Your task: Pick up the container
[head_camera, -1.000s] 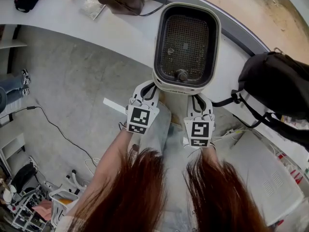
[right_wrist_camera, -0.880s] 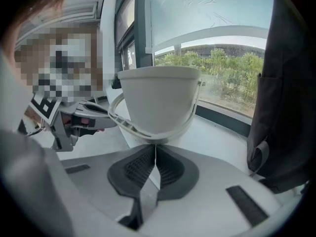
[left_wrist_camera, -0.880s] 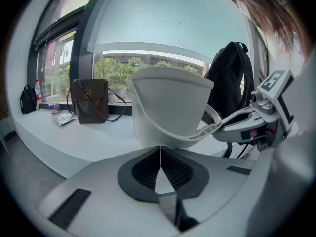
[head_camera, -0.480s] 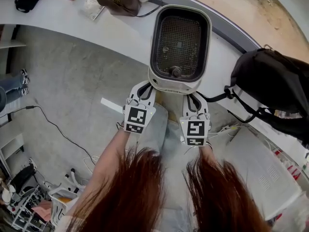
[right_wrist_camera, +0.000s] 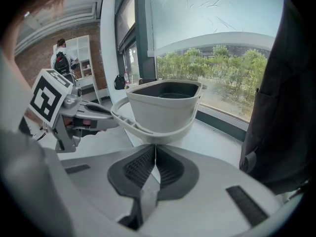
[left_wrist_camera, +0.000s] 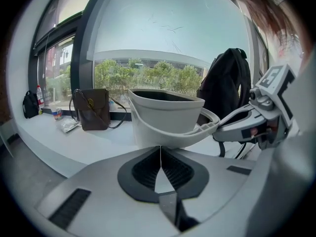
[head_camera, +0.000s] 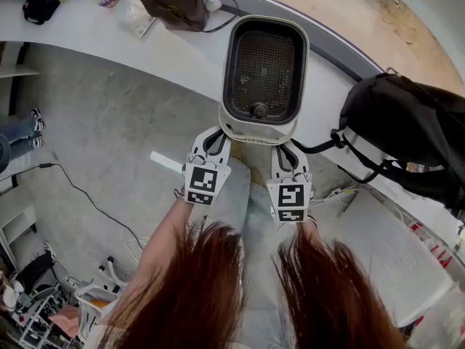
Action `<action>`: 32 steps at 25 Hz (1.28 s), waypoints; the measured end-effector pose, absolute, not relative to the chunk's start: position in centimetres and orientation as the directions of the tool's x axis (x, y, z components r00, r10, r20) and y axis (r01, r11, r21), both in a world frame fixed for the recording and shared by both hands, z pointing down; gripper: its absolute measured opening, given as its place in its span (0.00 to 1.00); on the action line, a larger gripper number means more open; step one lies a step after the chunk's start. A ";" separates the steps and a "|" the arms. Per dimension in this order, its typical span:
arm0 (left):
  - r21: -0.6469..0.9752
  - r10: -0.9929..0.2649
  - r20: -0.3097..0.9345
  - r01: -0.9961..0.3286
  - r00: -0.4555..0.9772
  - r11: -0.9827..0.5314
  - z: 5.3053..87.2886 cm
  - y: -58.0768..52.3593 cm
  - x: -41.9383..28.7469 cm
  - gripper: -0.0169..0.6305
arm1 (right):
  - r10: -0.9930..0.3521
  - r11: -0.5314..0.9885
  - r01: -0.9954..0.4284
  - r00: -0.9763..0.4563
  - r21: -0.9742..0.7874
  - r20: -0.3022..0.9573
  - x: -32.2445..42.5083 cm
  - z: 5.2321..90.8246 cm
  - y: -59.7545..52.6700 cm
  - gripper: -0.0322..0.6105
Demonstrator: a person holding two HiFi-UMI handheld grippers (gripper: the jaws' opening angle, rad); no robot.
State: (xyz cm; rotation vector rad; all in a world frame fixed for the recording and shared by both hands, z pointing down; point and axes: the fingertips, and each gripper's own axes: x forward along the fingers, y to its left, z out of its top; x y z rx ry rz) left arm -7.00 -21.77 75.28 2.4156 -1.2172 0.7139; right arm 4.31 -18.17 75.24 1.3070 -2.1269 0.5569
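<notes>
- The container [head_camera: 258, 131], a white tub with a dark mesh-lined inside, is seen over the near edge of the white counter [head_camera: 94, 35], directly ahead of the person.
- Whether its base rests on the counter cannot be told; the base is hidden in both gripper views.
- A curved white handle [left_wrist_camera: 197, 132] is carried on the near side of the container.
- The left gripper [head_camera: 214, 140] is clenched on the left part of this handle. In the left gripper view its jaws are pressed together, with the handle lying across their tips [left_wrist_camera: 159, 149].
- The right gripper [head_camera: 287, 151] is clenched on the right part of the same handle [right_wrist_camera: 128, 122]. In the right gripper view its jaws are likewise closed at the handle [right_wrist_camera: 155, 147].
- The two grippers are held side by side, close together, with the marker cubes [head_camera: 202, 184] turned upward.
- A black backpack [head_camera: 407, 137] is placed on the counter just right of the container.
- A brown bag [head_camera: 178, 6] is placed further along the counter to the left, well apart from the container, near the window [left_wrist_camera: 168, 28].
</notes>
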 end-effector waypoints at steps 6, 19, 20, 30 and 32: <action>0.053 -0.662 0.558 -0.818 0.500 -0.573 73.9 -22.2 -6.7 0.05 | -0.670 0.438 -0.897 -0.365 -0.053 0.646 4.5 73.7 -18.2 0.09; 0.008 -0.693 0.534 -0.823 0.484 -0.569 69.4 -23.4 -6.6 0.05 | -0.709 0.382 -0.921 -0.341 -0.070 0.617 5.1 69.2 -19.2 0.09; 0.004 -0.692 0.533 -0.819 0.487 -0.574 69.1 -23.5 -6.6 0.05 | -0.712 0.379 -0.923 -0.337 -0.068 0.616 5.1 68.9 -19.3 0.09; -0.007 -0.716 0.524 -0.838 0.462 -0.546 67.3 -23.9 -7.8 0.06 | -0.728 0.327 -0.942 -0.298 -0.070 0.618 5.4 67.2 -19.9 0.09; -0.018 -0.718 0.523 -0.836 0.460 -0.548 67.1 -23.9 -7.9 0.06 | -0.731 0.319 -0.945 -0.290 -0.066 0.618 5.5 67.0 -20.0 0.09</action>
